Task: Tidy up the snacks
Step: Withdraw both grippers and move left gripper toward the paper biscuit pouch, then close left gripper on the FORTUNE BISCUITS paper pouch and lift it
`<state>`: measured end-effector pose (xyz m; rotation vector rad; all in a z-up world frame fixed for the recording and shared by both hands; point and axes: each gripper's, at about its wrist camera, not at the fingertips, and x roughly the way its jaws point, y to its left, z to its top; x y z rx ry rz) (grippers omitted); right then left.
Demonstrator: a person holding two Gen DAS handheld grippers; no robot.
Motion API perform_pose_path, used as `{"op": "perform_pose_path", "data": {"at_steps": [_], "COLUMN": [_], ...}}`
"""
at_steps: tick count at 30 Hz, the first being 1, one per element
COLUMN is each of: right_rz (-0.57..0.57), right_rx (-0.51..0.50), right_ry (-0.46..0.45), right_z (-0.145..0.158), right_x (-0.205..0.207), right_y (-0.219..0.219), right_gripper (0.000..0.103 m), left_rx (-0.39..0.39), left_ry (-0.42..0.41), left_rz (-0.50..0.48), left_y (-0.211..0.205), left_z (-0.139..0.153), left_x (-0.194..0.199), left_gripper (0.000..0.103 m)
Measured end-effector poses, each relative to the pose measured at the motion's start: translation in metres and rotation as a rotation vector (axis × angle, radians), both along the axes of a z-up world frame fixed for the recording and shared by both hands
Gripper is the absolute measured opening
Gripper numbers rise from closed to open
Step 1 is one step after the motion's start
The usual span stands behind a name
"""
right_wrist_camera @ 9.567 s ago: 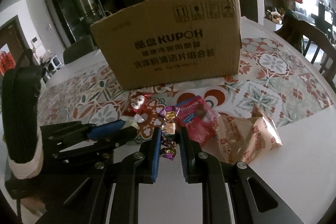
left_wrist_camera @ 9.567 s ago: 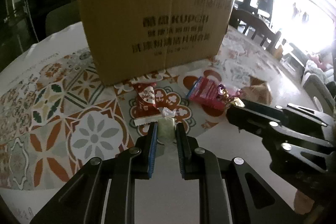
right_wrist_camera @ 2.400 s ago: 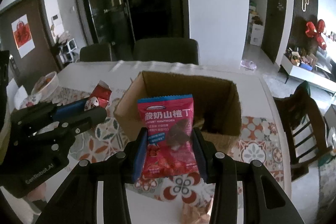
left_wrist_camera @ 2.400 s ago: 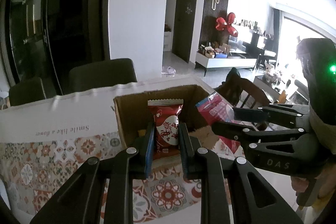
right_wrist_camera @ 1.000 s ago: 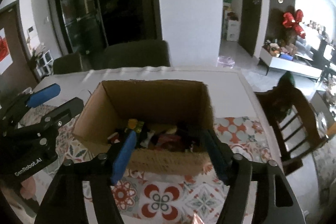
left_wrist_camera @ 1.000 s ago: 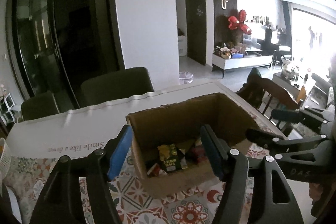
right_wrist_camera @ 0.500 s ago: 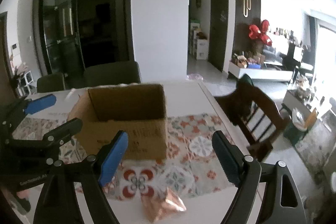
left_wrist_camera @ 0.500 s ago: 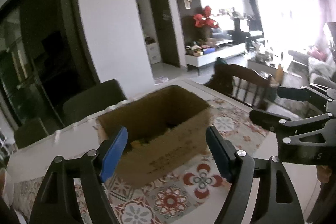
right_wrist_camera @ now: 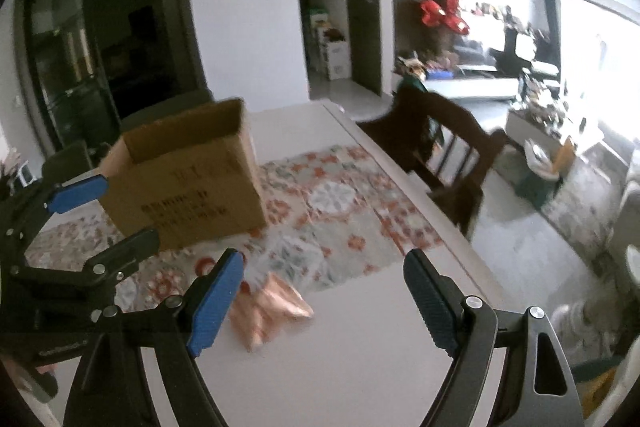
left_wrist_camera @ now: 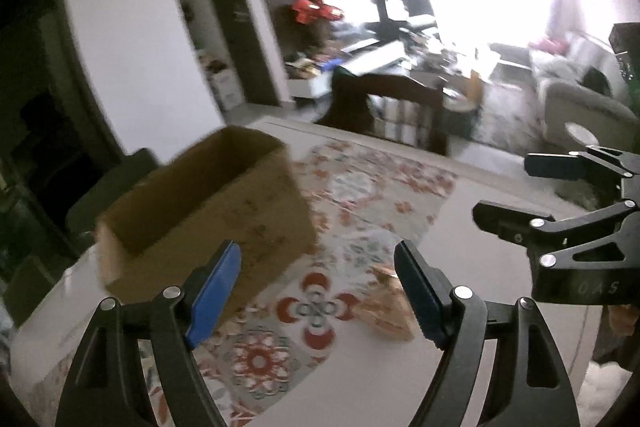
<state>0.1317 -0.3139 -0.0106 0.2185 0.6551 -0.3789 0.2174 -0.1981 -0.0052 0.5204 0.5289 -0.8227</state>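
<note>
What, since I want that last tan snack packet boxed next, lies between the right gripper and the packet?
Nothing visible: the crinkly tan snack packet lies alone on the white table, just ahead of the right gripper, whose jaws are open and empty.

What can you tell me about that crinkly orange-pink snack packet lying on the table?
The snack packet is a soft, shiny wrapper, pinkish-orange with paler stripes, puffy and creased. It lies flat and alone on the table, partly on the white top, at the edge of the patterned mat. It sits apart from the cardboard box, outside it. Nothing grips it: the right gripper hangs open above it, and the left gripper is open too. Blur hides any print.
</note>
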Motion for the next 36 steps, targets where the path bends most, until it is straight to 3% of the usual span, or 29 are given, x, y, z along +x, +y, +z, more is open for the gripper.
{"op": "perform_pose_path", "data": {"at_steps": [11, 25, 30, 36], "right_rz": [-0.101, -0.147, -0.150, -0.141], "right_rx": [0.065, 0.145, 0.153, 0.154], "right_ry": [0.133, 0.245, 0.245, 0.237], "right_z": [-0.054, -0.097, -0.098, -0.097], "right_x": [-0.022, -0.024, -0.021, -0.017], "right_y": [-0.015, -0.029, -0.028, -0.025], "right_gripper": [0.083, 0.083, 0.083, 0.083], "left_rx": [0.168, 0.293, 0.293, 0.255], "left_ry": [0.136, 0.205, 0.250, 0.280], "left_rz": [-0.167, -0.187, -0.151, -0.120], "left_y": [-0.045, -0.077, -0.076, -0.067], "left_z": [-0.063, -0.113, -0.120, -0.119], "left_x": [0.002, 0.011, 0.017, 0.018], "left_gripper": [0.079, 0.078, 0.056, 0.046]}}
